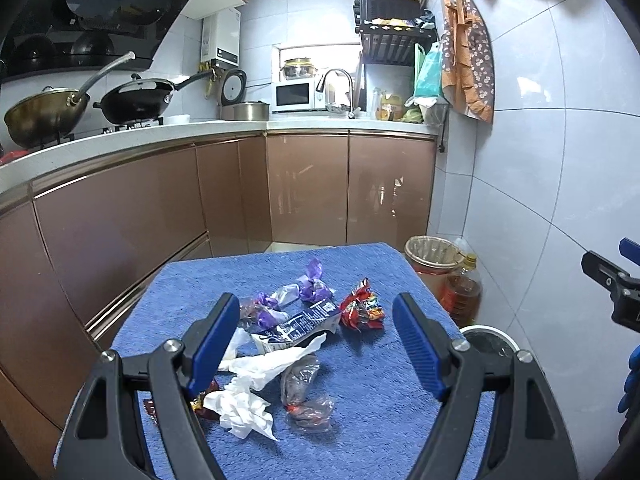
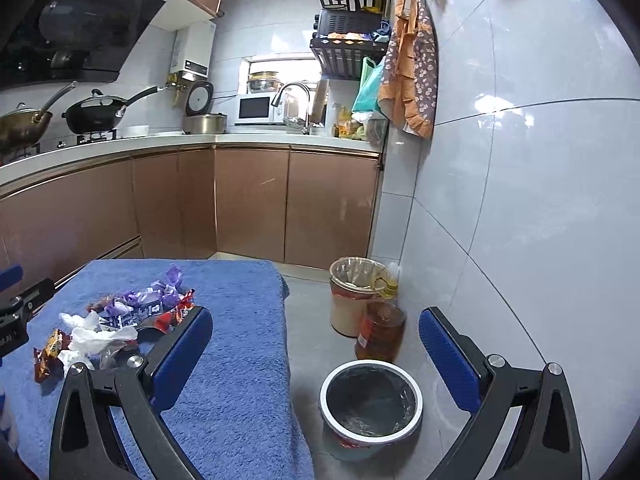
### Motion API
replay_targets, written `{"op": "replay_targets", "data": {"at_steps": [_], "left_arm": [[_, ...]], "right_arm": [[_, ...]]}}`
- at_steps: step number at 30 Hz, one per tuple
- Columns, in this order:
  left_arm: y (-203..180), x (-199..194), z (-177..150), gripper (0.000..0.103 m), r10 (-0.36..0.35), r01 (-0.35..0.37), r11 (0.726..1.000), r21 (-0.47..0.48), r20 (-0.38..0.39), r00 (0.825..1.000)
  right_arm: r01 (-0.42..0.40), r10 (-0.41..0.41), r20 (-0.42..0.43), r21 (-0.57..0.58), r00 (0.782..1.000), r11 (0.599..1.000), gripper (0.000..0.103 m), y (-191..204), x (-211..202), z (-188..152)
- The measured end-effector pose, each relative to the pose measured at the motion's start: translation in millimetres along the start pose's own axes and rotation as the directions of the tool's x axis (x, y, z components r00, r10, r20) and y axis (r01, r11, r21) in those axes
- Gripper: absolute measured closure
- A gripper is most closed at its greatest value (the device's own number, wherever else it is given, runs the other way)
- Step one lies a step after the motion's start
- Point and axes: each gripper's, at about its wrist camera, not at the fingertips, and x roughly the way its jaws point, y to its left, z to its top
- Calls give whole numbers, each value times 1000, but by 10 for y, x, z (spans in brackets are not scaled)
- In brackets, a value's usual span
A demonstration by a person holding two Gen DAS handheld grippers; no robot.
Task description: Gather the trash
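Handling here should be easy on weight: every piece of trash on the blue towel (image 1: 360, 420) over the tabletop is light, soft and crinkly. The white tissue (image 1: 248, 404), lower centre of the left wrist view, will crush and may trail, so I'd pinch its bunched middle. The clear plastic wrapper (image 1: 306, 394) just right of it looks slippery; take it at the twisted waist. The flattened dark carton (image 1: 298, 326) is stiffer, best caught by an edge. The red snack bag (image 1: 360, 308) is puffy foil, pinch a crumpled corner.

Counts, roughly: one carton, one red bag, one clear wrapper, about two tissue wads, about four purple candy wrappers (image 1: 314, 284) at the far side, and at least one brown-orange wrapper (image 2: 50, 354) at the near left edge.

Two bins on the floor: grey bin (image 2: 370, 404) near, tan bin (image 2: 352, 292) beyond, beside one oil bottle (image 2: 380, 328).

Left gripper (image 1: 316, 344) fingers wide apart, nothing between, above the pile. Right gripper (image 2: 316, 356) fingers also spread, empty.
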Motion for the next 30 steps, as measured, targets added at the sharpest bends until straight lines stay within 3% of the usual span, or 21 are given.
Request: {"op": "replay_targets", "data": {"at_steps": [10,19,30], "left_arm": [[125,191,-66,25,-26,25,999,-24,-40,999],[280,412,-179,25,-17,13,999,-45,-90,996],[858,617,-444,25,70,-90,989,-118,-161,984]], "right_arm": [[-2,2,-21,-5,1000,1000,0,100,115,12],[-54,52,-67,-26,996,998,0,287,368,-31],[-181,173,-154,-40,973,983,0,540,759,-112]]}}
